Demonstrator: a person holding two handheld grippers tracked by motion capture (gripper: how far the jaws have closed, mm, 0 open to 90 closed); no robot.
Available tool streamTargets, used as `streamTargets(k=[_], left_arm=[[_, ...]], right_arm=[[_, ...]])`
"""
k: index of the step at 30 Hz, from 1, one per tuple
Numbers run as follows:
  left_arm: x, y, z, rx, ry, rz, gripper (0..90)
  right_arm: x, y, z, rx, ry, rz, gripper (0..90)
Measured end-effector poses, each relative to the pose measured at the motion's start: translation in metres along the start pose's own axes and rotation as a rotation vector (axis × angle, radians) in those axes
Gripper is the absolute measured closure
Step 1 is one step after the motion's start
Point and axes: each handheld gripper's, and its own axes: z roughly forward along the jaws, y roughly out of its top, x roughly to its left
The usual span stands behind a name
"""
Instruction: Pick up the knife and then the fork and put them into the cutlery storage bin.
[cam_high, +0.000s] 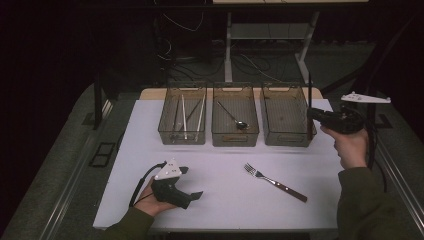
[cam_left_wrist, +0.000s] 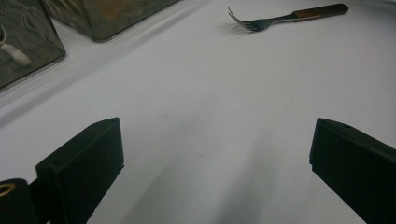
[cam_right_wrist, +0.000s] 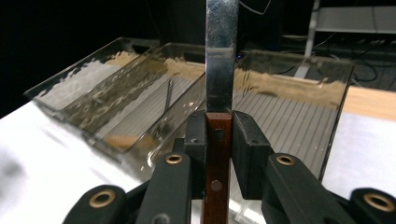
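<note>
My right gripper (cam_right_wrist: 219, 135) is shut on the brown wooden handle of a table knife (cam_right_wrist: 220, 56), whose steel blade stands straight up. In the high view this gripper (cam_high: 314, 114) hangs at the right edge of the rightmost clear bin (cam_high: 285, 135), and the knife (cam_high: 309, 95) is a thin upright line. My left gripper (cam_high: 196, 195) rests low on the white table near the front left. Its jaws (cam_left_wrist: 215, 158) are open with bare table between them. A fork (cam_high: 275, 182) with a wooden handle lies on the table right of centre, and the same fork (cam_left_wrist: 280, 18) lies ahead of the left jaws.
Three clear bins stand in a row at the back of the white table (cam_high: 225, 200). The left bin (cam_high: 182, 135) holds chopsticks, the middle bin (cam_high: 235, 136) holds a spoon (cam_high: 234, 118), and nothing lies in the right one. Cables and stand legs lie on the dark floor behind.
</note>
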Motion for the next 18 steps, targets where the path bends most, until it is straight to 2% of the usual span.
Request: streamTargets(k=[8, 12, 18], left_arm=[[0.000, 0.000, 0.000, -0.004, 0.000, -0.001, 1.6], [0.000, 0.000, -0.001, -0.006, -0.002, 0.000, 1.6], [-0.001, 0.001, -0.001, -0.011, -0.005, 0.001, 1.6]], right_arm=[[-0.005, 0.022, 0.018, 0.002, -0.057, -0.019, 77.4], [-0.008, 0.024, 0.030, 0.019, -0.084, -0.028, 77.4], [-0.017, 0.020, 0.047, 0.080, -0.146, -0.034, 77.4]])
